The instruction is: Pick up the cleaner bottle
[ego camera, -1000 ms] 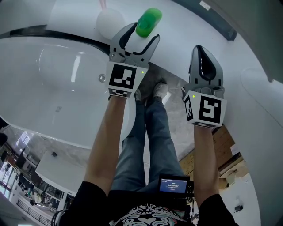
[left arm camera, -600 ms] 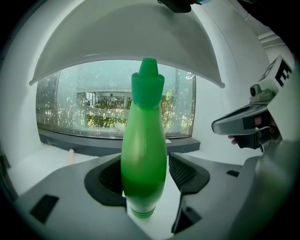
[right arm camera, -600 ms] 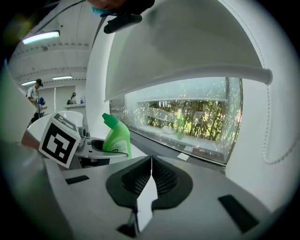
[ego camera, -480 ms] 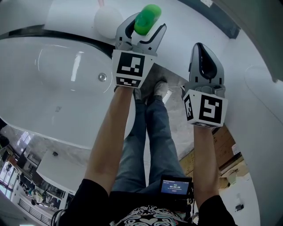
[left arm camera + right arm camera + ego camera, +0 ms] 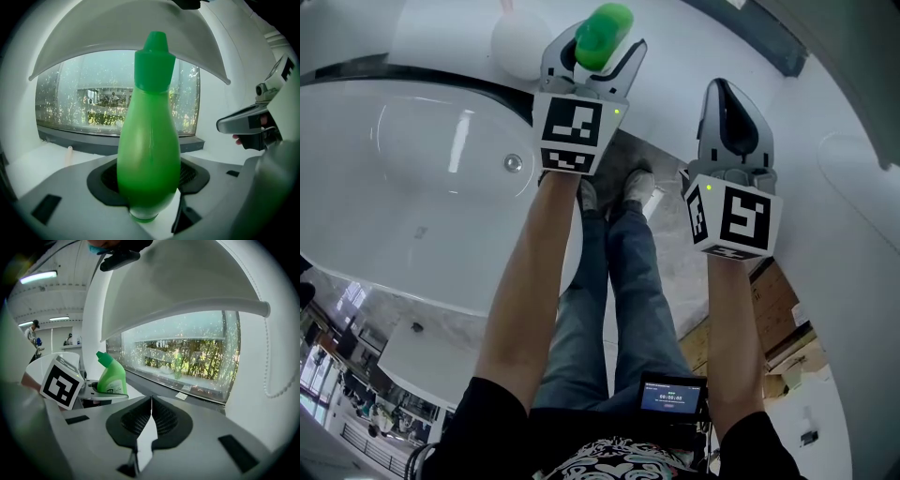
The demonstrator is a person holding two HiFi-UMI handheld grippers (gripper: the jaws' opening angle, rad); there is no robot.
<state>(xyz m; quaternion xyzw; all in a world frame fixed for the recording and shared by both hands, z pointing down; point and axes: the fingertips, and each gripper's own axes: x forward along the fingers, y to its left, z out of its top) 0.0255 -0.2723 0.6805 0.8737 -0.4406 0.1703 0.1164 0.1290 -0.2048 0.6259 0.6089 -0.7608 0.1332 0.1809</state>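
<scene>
I had the one green cleaner bottle clamped between the two jaws of the left gripper, the pads pressed on its lower body and its capped neck pointing away from the gripper, out past the dark rim of the single white bathtub. My right gripper hung just beside it, jaws pressed together on nothing. I counted one metal drain in the tub and one white round object near the bottle.

Bathroom display inside a large hall: a white bathtub with a drain lies left of the left gripper, a wide window ahead of it, and strip lights on the ceiling.
</scene>
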